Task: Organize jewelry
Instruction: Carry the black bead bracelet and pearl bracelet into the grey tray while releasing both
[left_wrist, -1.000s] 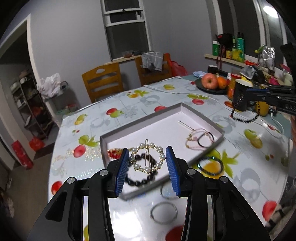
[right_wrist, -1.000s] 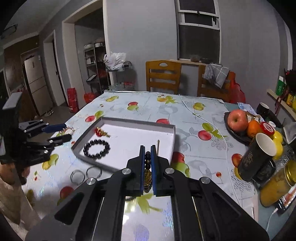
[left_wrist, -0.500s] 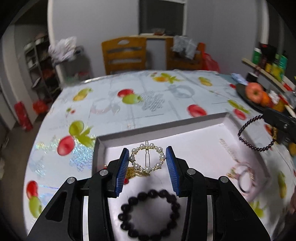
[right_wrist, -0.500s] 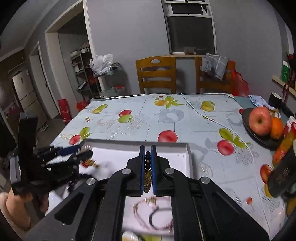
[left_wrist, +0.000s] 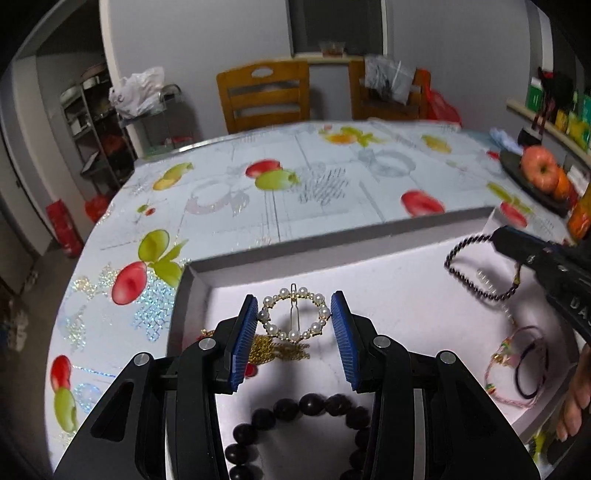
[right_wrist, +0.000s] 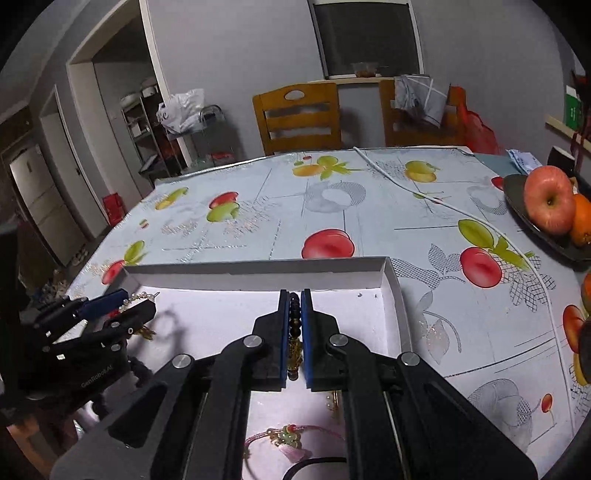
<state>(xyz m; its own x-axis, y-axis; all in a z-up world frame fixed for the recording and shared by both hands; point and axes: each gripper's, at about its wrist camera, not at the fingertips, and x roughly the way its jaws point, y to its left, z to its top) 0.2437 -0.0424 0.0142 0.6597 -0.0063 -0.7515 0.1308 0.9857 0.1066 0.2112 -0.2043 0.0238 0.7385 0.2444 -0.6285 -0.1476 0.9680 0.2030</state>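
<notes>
A shallow white tray (left_wrist: 332, 236) lies on the fruit-print tablecloth. My left gripper (left_wrist: 293, 325) hangs over the tray's left part, shut on a round pearl hair clip (left_wrist: 293, 314). Under it lie a gold chain (left_wrist: 273, 350) and a bracelet of large dark beads (left_wrist: 295, 406). My right gripper (right_wrist: 294, 306) hovers above the tray's right part, shut on a thin dark bead bracelet (right_wrist: 294, 325) whose loop (left_wrist: 465, 273) dangles from its tip. A pink cord bracelet (right_wrist: 288, 435) and a black hair tie (left_wrist: 532, 369) rest on the tray floor near the right side.
A dark plate with an apple (right_wrist: 546, 199) and oranges stands at the table's right edge. A white cable (right_wrist: 443, 199) runs across the cloth behind the tray. Two wooden chairs (right_wrist: 299, 114) stand at the far side. Fingers of a hand (left_wrist: 576, 398) show at the right.
Both grippers came down and in over the tray, the left to its left part and the right to its right part. Each kept its grip.
</notes>
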